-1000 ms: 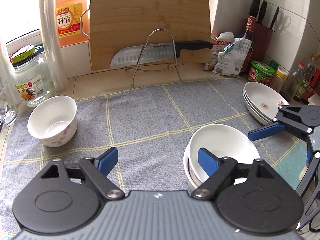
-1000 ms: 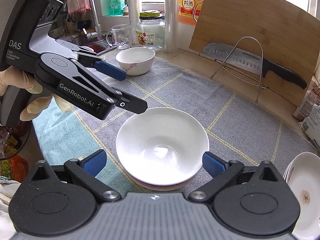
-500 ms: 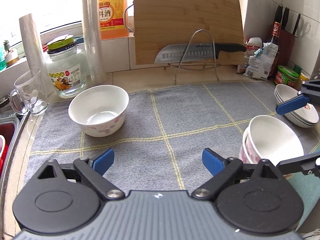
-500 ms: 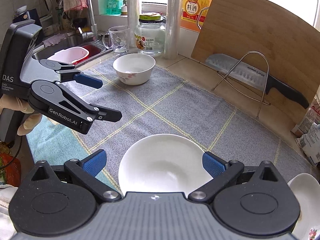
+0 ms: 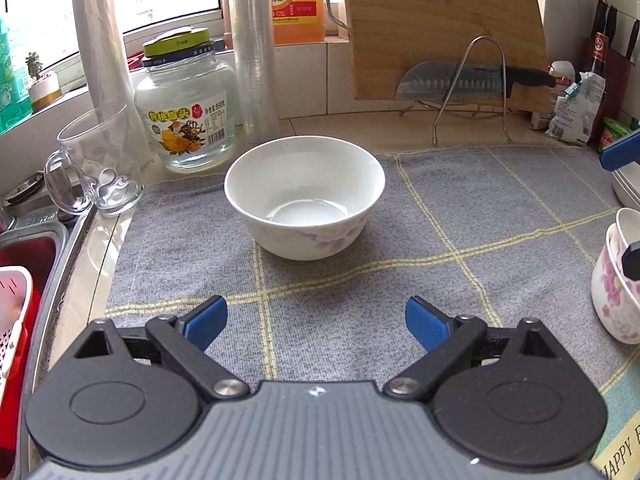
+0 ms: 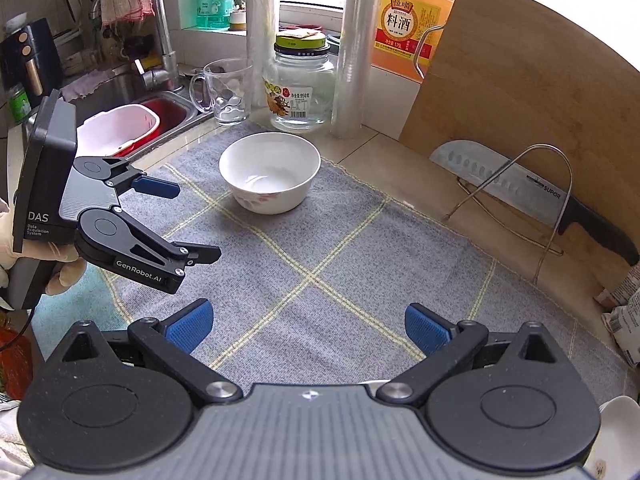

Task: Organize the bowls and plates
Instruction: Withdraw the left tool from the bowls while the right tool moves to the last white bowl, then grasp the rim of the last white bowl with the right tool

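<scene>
A: So, nearest first, how do the two tools stand?

B: Left tool [image 5: 316, 318] has its blue pads spread wide over the grey checked cloth [image 5: 460, 216], gripping nothing. Right tool [image 6: 308, 326] is the same, spread and empty above the cloth.

A: Where are the bowls?

B: In the left wrist view a stack of two flowered bowls [image 5: 614, 280] sits at the near right edge of the cloth. A little farther right, a pile of white plates [image 5: 626, 188] is cut off by the frame. Past the left tool, in the middle of the cloth toward its far left corner, a single white bowl [image 5: 304, 204] stands upright and alone, well apart from the stack.

A: And beyond that, on the bench?

B: Just behind the bowl, a glass jar [image 5: 186, 100] with a green lid and a glass mug [image 5: 98, 160] to its left. Farther right, a wooden cutting board [image 5: 440, 24] leans on the wall with a cleaver [image 5: 460, 80] on a wire rack in front of it. The sink [image 6: 160, 108] lies at the far left
</scene>
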{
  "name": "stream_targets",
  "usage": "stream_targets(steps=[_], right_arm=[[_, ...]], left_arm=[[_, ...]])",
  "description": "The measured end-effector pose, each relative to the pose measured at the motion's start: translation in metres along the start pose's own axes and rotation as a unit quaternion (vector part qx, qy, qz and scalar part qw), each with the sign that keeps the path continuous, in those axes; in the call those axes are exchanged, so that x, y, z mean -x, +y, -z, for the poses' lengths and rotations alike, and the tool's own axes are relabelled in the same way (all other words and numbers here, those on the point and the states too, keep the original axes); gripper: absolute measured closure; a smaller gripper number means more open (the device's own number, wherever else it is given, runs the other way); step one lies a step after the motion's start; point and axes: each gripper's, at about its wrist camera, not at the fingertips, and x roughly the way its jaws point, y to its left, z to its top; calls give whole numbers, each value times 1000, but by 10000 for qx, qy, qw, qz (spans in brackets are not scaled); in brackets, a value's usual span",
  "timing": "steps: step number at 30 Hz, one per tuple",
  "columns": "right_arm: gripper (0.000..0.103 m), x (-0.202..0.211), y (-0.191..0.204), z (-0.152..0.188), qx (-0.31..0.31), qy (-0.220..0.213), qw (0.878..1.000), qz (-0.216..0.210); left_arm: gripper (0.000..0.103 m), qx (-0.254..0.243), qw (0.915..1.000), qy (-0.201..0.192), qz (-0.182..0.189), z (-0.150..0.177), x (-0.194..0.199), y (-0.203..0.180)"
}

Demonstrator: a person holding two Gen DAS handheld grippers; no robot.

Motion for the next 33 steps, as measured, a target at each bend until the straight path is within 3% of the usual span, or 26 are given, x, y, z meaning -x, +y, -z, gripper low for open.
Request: stream_targets(steps=[9,13,20,33], right_arm=[[0,-27,4,-27,-2,181,9998,62],[0,-40,2,-37,30,289,9996,67],[0,-64,-1,-54,97,434,9990,0],[0,-105,-7,-91,133,445,9975,-528]], left_arm=[[7,-132,9998,59,117,-5,-32,12],[0,-54,9997,18,234,-7,-38,20],[0,-118,9995,-77,278,-12,-47,26],[15,-516,9962,-531,449,-18,-40,17]])
